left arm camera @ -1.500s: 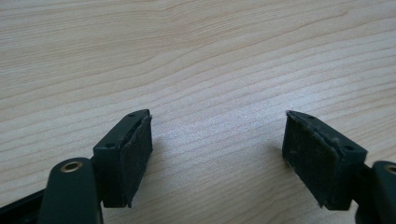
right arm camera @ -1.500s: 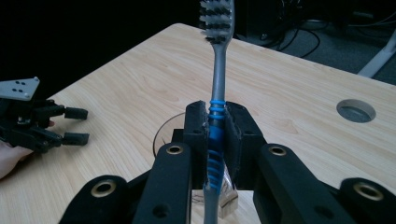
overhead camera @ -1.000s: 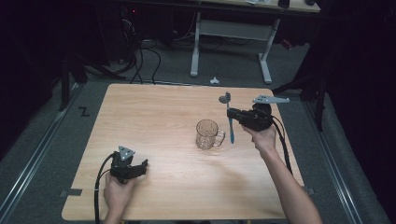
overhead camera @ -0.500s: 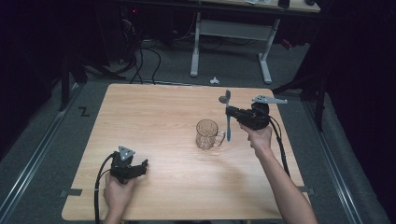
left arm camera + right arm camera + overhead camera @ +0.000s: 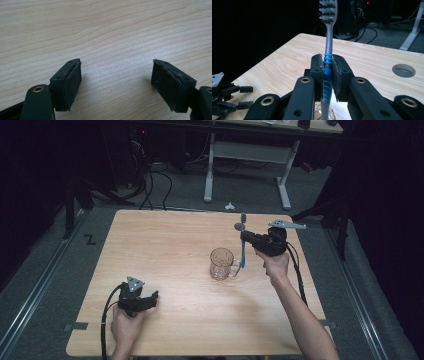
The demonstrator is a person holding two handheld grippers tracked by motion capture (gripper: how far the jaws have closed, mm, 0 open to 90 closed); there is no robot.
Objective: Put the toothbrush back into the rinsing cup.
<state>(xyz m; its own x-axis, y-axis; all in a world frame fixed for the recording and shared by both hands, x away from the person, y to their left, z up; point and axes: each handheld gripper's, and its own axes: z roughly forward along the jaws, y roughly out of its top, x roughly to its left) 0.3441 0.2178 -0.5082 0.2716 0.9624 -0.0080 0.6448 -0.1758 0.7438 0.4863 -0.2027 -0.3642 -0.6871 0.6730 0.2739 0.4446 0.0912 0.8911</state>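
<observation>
- step in hand looks like dropping the toothbrush (image 5: pixel 242 245) into the glass mug (image 5: pixel 221 263), handle end first
- nearest the person, the left gripper (image 5: pixel 150 299) sits low over the wooden table (image 5: pixel 165 245) at the near left, jaws wide apart with nothing but bare wood between them, well away from the action
- the right gripper (image 5: pixel 327 75) has its jaws clamped on the toothbrush's blue ribbed grip, brush upright, bristles up
- in the high view the brush hangs just right of the mug, by its handle, lower tip around rim height as far as I can tell
- to do it well I'd slide left until the tip is over the mouth of the mug, keep the brush vertical, lower it inside, and only then let go so it doesn't tip the mug
- glass is light and clear, so nudging the rim or handle could shove it
- count: one toothbrush, one glass mug, two grippers, one table, and one round cable hole (image 5: pixel 403 70) in the far tabletop
</observation>
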